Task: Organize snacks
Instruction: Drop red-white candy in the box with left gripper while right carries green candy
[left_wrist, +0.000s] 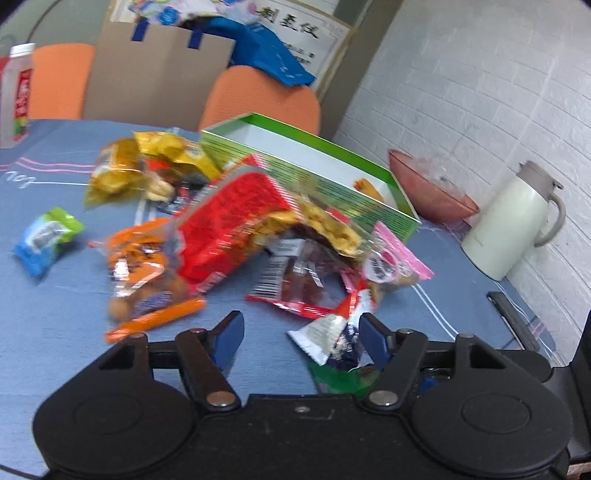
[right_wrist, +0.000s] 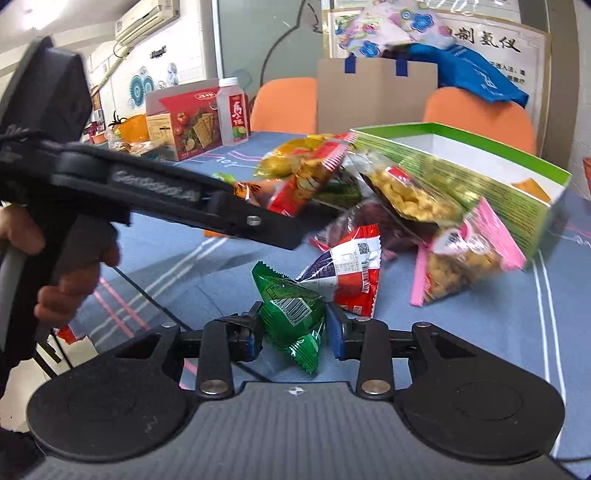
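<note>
A pile of snack packets (left_wrist: 236, 221) lies on the blue tablecloth beside an open green box (left_wrist: 314, 162). The box (right_wrist: 480, 166) holds one orange packet (left_wrist: 365, 184). My left gripper (left_wrist: 301, 332) is open and empty, low over the cloth just short of the pile, with a red-white-blue packet (left_wrist: 332, 336) by its right finger. My right gripper (right_wrist: 295, 332) is shut on a small green packet (right_wrist: 291, 314), held just above the cloth. The left gripper's body (right_wrist: 177, 199) crosses the right wrist view. The red-white-blue packet (right_wrist: 347, 269) lies just beyond the green one.
A pink bowl (left_wrist: 428, 188) and a cream thermos jug (left_wrist: 513, 221) stand right of the box near the white brick wall. A drink bottle (left_wrist: 16, 96) and a red cracker box (right_wrist: 184, 122) stand at the far left. Orange chairs (left_wrist: 258, 99) and a cardboard box (left_wrist: 155, 70) are behind the table.
</note>
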